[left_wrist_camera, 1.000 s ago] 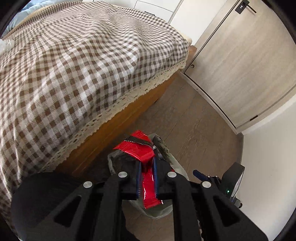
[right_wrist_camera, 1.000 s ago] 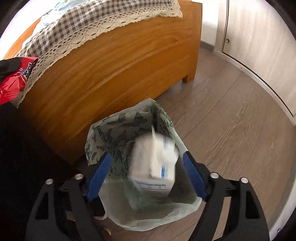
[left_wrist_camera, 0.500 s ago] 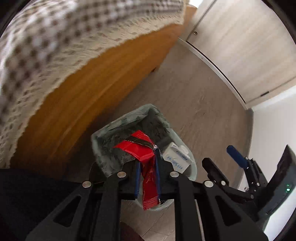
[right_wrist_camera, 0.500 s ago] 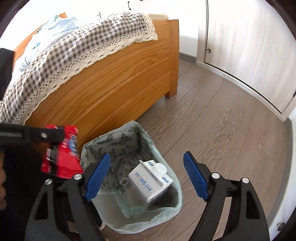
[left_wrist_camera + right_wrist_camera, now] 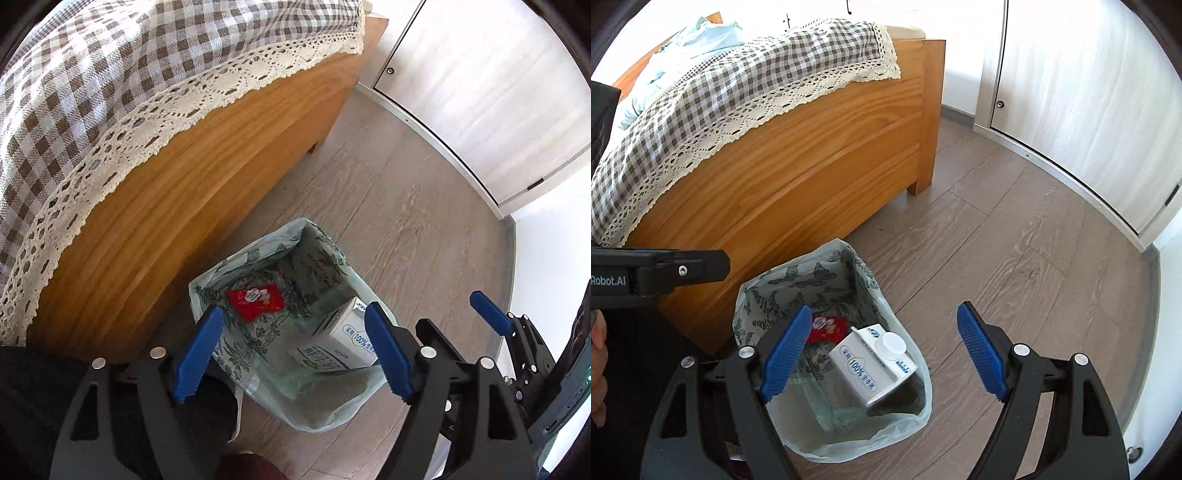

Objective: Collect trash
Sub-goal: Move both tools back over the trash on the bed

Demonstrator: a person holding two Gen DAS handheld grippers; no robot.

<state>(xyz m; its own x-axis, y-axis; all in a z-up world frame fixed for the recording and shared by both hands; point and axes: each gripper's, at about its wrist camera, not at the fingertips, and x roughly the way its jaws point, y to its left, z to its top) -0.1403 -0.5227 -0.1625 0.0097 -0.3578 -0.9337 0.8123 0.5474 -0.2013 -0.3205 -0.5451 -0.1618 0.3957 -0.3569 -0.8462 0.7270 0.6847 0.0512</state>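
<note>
Both the left hand-held gripper [image 5: 291,347], whose jaws have just been opening, and the right hand-held gripper [image 5: 882,347] gape empty above the green-lined plastic waste bin [image 5: 258,254]; inside lie a crumpled red foil wrapper [image 5: 255,299], seemingly against the liner, and a white milk carton [image 5: 875,362].

You have a grey-brown wood-plank floor [image 5: 1015,236] under you; a small bin lined with a leaf-printed bag [image 5: 849,266] stands on it, just beside the wooden bed frame [image 5: 798,177], whose leg rests on the planks; a checked, lace-edged cover [image 5: 110,85] lies over the bed.
</note>
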